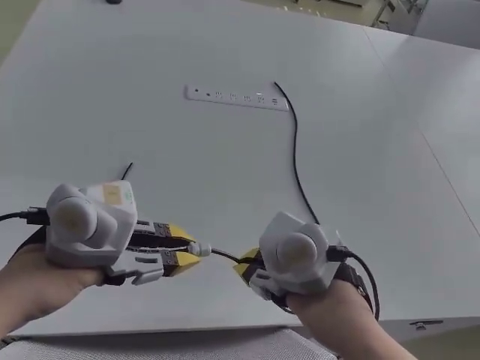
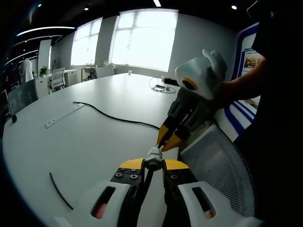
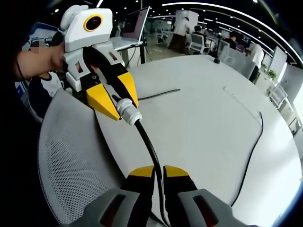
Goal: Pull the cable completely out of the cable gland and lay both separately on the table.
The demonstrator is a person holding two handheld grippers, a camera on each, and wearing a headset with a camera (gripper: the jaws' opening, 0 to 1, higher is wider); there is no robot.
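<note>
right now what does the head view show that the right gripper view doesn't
Head view adds the hand holding the right gripper. Right gripper view adds a laptop and people at desks. Both share the left gripper shut on the cable gland, the black cable between the right fingers, the power strip.

The right gripper (image 3: 158,171) pinches the black cable (image 3: 147,139) between its yellow tips, right at the near edge of the white table (image 3: 203,123). The cable runs up to a white cable gland (image 3: 129,110), clamped in the left gripper (image 3: 125,109). Far right lies a power strip (image 3: 241,98).
</note>
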